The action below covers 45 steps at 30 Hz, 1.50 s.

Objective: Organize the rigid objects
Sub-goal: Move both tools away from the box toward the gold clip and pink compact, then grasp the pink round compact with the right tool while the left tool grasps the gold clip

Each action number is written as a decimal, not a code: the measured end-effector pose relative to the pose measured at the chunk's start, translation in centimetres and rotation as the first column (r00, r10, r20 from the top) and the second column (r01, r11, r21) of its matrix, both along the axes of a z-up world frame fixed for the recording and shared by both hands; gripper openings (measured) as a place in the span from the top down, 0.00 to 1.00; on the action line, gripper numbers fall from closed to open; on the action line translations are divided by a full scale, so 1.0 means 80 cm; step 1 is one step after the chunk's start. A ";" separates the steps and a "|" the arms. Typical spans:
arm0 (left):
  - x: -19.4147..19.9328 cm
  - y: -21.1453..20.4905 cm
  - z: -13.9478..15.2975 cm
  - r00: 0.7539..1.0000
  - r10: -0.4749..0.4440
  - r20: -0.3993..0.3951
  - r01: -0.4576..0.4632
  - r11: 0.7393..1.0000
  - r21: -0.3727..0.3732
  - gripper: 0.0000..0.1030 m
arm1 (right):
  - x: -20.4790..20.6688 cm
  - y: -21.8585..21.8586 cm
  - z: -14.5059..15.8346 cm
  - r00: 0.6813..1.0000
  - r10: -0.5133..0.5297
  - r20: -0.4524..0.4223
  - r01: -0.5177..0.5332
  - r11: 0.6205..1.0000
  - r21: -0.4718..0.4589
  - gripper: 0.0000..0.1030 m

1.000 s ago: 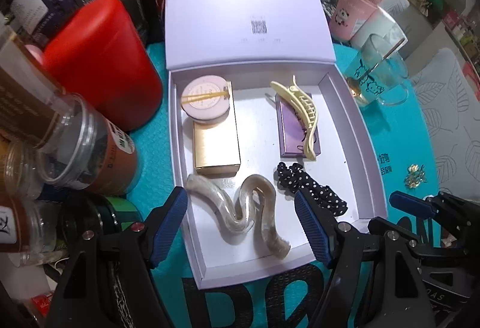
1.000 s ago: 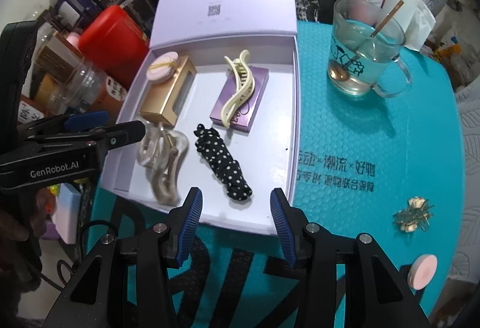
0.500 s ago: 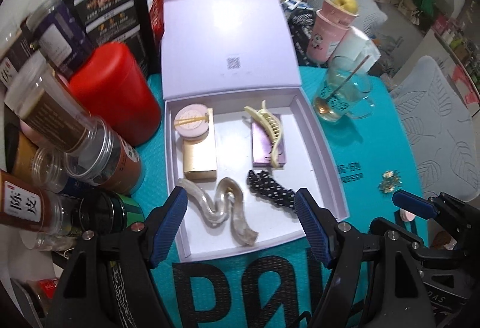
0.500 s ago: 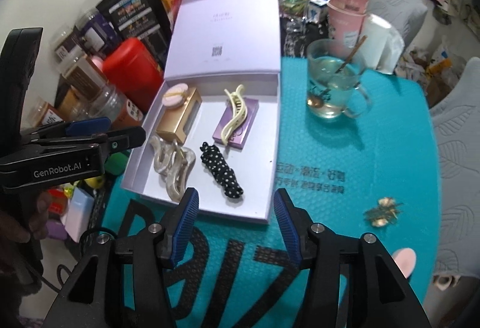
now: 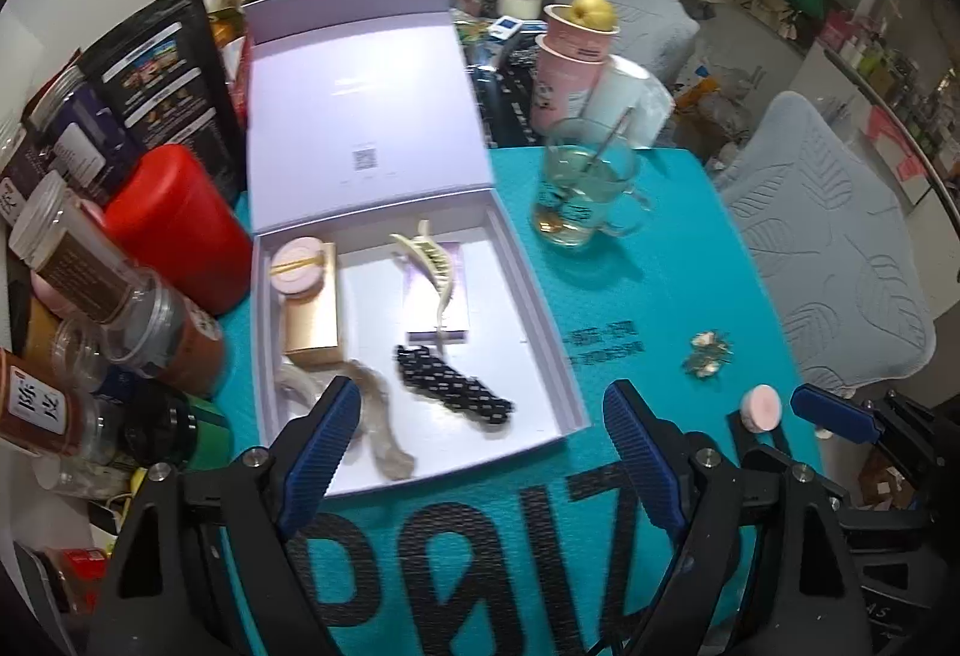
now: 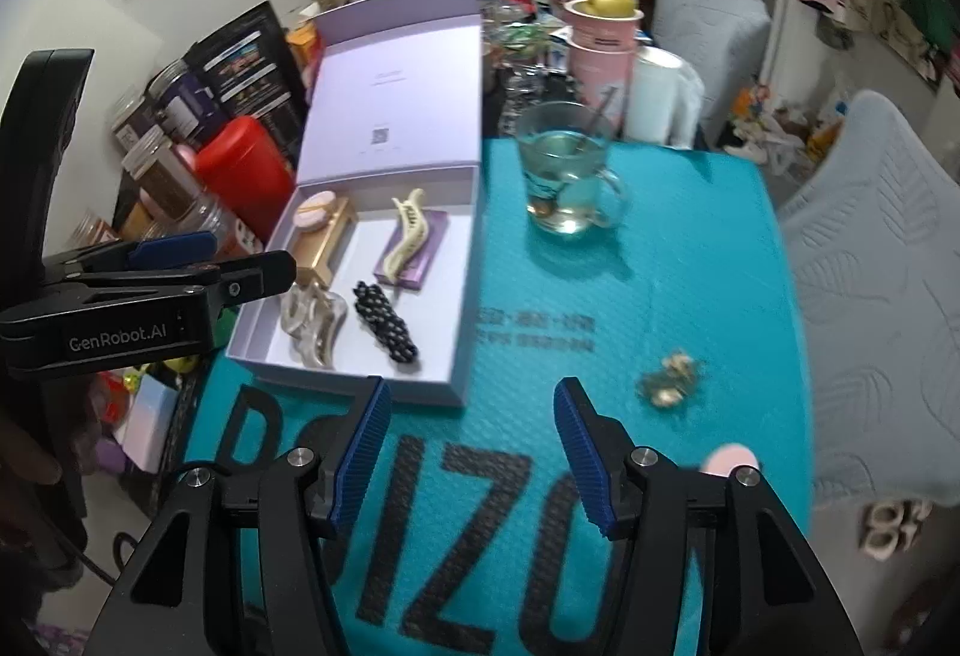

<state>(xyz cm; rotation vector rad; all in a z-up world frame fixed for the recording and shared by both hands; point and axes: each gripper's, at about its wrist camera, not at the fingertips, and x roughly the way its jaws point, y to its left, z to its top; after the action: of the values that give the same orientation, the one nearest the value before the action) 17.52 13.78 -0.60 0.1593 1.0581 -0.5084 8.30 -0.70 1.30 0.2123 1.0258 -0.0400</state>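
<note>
An open lilac box (image 5: 543, 308) (image 6: 465, 296) lies on the teal mat. It holds a gold box with a pink round compact (image 5: 297, 266), a cream hair claw (image 5: 435, 269) on a purple card, a wavy translucent clip (image 5: 384, 434) (image 6: 312, 323) and a black dotted scrunchie (image 5: 453, 383) (image 6: 384, 320). A gold hair clip (image 5: 708, 353) (image 6: 669, 377) and a small pink disc (image 5: 761, 407) (image 6: 729, 458) lie on the mat to the right. My left gripper (image 5: 480, 446) is open and empty above the box's near edge. My right gripper (image 6: 474, 449) is open and empty over the mat.
A glass mug with a spoon (image 5: 579, 194) (image 6: 564, 182) stands behind the box's right side. A red canister (image 5: 174, 224) and several jars (image 5: 90, 284) crowd the left. Pink cups (image 5: 573, 62) stand at the back. A grey chair (image 5: 828, 248) is on the right.
Both grippers have pulled back and risen away from the box, so more of the mat, the gold clip and the pink disc show. Both stay open and empty.
</note>
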 end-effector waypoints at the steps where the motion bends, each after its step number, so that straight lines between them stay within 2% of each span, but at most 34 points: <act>1: -0.004 -0.007 0.000 1.000 -0.009 -0.003 0.009 1.000 -0.002 0.19 | -0.005 -0.005 0.001 1.000 -0.008 0.000 0.008 1.000 -0.001 0.45; 17: -0.060 -0.109 0.003 0.989 -0.149 -0.024 0.148 0.988 -0.032 0.19 | -0.087 -0.085 0.003 0.990 -0.139 0.010 0.139 0.990 0.009 0.44; 27: -0.090 -0.173 -0.009 0.977 -0.205 -0.052 0.203 0.978 -0.048 0.19 | -0.133 -0.132 -0.004 0.977 -0.215 0.005 0.215 0.976 0.013 0.44; 38: -0.117 -0.226 -0.043 0.969 -0.242 -0.049 0.242 0.970 0.006 0.19 | -0.153 -0.173 -0.043 0.964 -0.260 -0.057 0.261 0.965 0.020 0.44; 45: -0.107 -0.241 -0.075 0.966 -0.248 -0.075 0.251 0.967 0.036 0.19 | -0.145 -0.184 -0.078 0.963 -0.253 -0.088 0.257 0.966 0.037 0.44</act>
<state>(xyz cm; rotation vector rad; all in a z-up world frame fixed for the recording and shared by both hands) 8.95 -5.50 -6.56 0.3202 1.1250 -0.7222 -3.29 -15.40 -4.98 0.3895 1.0776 -0.2601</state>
